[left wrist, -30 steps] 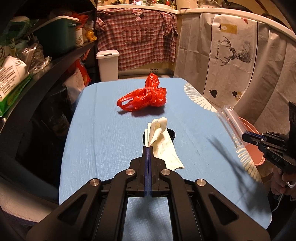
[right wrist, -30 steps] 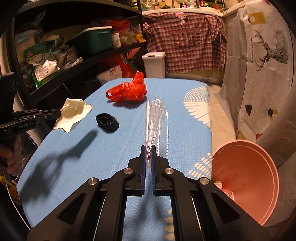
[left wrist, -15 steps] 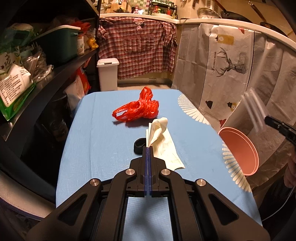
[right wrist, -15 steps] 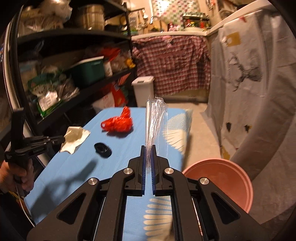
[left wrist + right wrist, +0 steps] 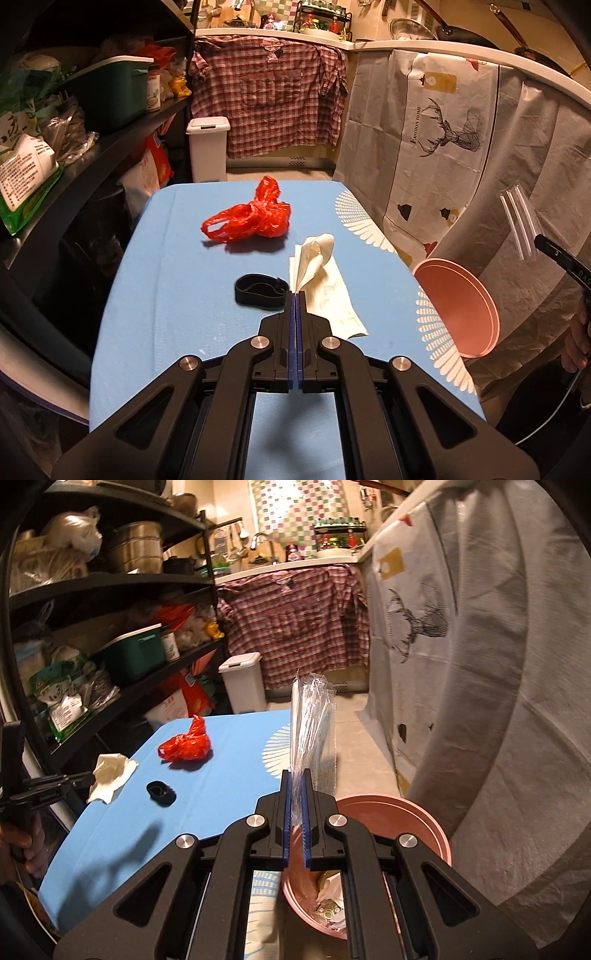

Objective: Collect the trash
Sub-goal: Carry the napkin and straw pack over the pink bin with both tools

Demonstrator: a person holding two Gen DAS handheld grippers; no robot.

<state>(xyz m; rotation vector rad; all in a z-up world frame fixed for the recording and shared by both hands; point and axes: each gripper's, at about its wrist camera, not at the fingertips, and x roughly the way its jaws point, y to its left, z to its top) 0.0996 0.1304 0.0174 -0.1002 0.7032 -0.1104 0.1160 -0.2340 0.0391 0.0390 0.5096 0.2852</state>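
Observation:
My left gripper (image 5: 296,295) is shut on a crumpled white paper napkin (image 5: 317,266) and holds it above the blue table (image 5: 177,288). My right gripper (image 5: 295,775) is shut on a clear plastic wrapper (image 5: 312,720), held over the pink bin (image 5: 417,812) that stands beside the table's right edge. The bin holds some trash. A red plastic bag (image 5: 251,221) lies on the far part of the table, also seen in the right wrist view (image 5: 184,744). A black cap-like object (image 5: 258,291) lies on the table near the left gripper.
Black shelves (image 5: 92,147) packed with goods run along the table's left side. A white lidded bin (image 5: 207,147) stands on the floor beyond the table. Cloth covers (image 5: 443,147) hang to the right. The pink bin also shows in the left wrist view (image 5: 458,306).
My right gripper has lifted the clear wrapper off the table and carried it right, over the pink bin. My left gripper has risen with the napkin.

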